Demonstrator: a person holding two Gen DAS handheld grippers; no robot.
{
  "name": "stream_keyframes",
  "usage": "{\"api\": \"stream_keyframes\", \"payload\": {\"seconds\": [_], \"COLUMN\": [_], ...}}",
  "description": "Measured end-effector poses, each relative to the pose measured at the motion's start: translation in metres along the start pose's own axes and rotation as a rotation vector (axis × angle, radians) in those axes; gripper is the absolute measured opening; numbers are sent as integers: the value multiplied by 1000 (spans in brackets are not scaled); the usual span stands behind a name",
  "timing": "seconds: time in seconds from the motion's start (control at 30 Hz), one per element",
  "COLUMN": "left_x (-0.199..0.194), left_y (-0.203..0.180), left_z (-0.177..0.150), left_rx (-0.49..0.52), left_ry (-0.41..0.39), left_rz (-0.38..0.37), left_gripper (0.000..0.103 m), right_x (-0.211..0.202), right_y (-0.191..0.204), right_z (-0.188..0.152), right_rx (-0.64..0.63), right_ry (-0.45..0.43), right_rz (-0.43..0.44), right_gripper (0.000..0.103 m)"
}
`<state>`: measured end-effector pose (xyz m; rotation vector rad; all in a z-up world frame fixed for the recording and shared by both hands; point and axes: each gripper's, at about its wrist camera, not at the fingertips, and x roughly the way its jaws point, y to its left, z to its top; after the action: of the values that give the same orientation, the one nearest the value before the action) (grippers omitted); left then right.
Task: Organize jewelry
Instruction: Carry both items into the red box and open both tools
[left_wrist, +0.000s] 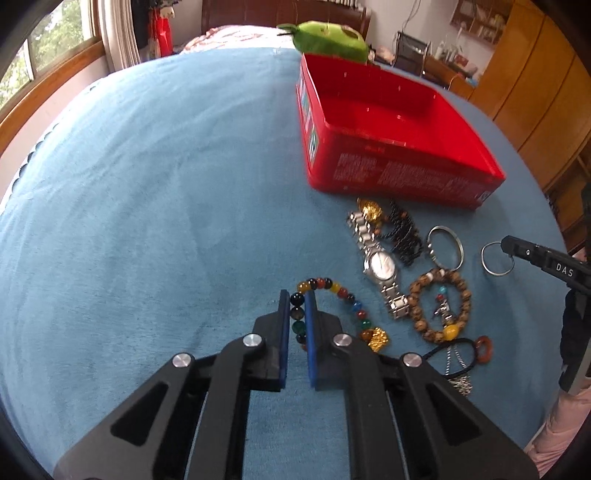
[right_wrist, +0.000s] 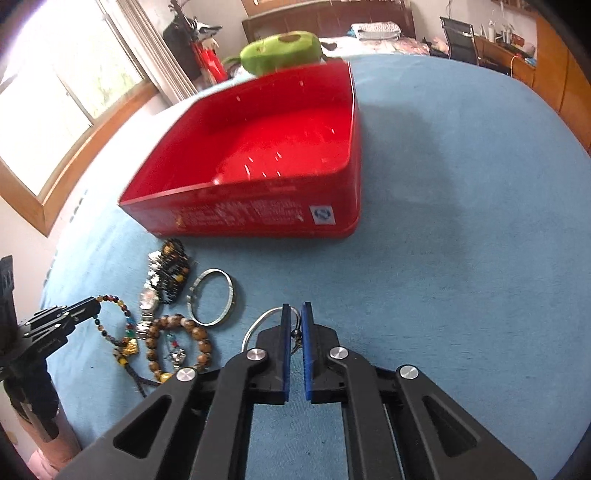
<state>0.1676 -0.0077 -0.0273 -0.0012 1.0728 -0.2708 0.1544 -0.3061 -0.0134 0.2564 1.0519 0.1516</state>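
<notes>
On the blue worktop (left_wrist: 147, 184), left gripper (left_wrist: 297, 306) fingers pinch the coloured bead bracelet (left_wrist: 332, 288); right gripper (right_wrist: 293, 325) fingers pinch the thin silver ring (right_wrist: 255, 328). I'd lift both gently, then carry them over the red tin (right_wrist: 258, 218) rim.

So the left gripper (left_wrist: 297, 295) has its blue pads closed on one side of the multicolored bead bracelet (left_wrist: 334, 291), which lies on the blue blanket (left_wrist: 147, 203). Right of it sits the rest of the pile: a silver watch (left_wrist: 380, 264), a black bead strand (left_wrist: 404, 232), a silver bangle (left_wrist: 445, 245) and a brown wooden bead bracelet (left_wrist: 439, 306). The open red tin (left_wrist: 388, 177) sits just beyond them. The right gripper (left_wrist: 509, 247) pokes in from the right edge, tip at a thin silver ring (left_wrist: 495, 258).
</notes>
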Motion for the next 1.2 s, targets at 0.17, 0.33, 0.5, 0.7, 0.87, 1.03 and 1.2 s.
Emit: {"api": "stream_keyframes", "payload": {"seconds": [0.17,0.33,0.5,0.7,0.87,1.03,1.2], "left_x": [-24,-41,-61,-73,-42,-1,31], "left_y": [4,-3,-13,-36,-51,-55,-53], "left_z": [3,17,44,87,118,136,141], "left_rx": [-17,-15,-7,4,1,6,7], "left_ry": [-44,-93,-151,-258,-282,-232,-164], "left_rz": [-36,-49,-71,-132,-154,-175,-148], "left_gripper": [6,6,6,6,6,6,7], "right_x": [-10,-20,-29,-29,-8,20,46], "right_y": [5,11,13,17,15,9,4], "right_z": [7,23,44,77,105,120,122], "right_rx": [-1,-8,0,14,37,36,32], "right_ry": [-24,-68,-116,-182,-203,-196,-153], "right_rz": [29,44,50,67,52,6,-8], "right_gripper": [5,5,5,5,5,5,5]}}
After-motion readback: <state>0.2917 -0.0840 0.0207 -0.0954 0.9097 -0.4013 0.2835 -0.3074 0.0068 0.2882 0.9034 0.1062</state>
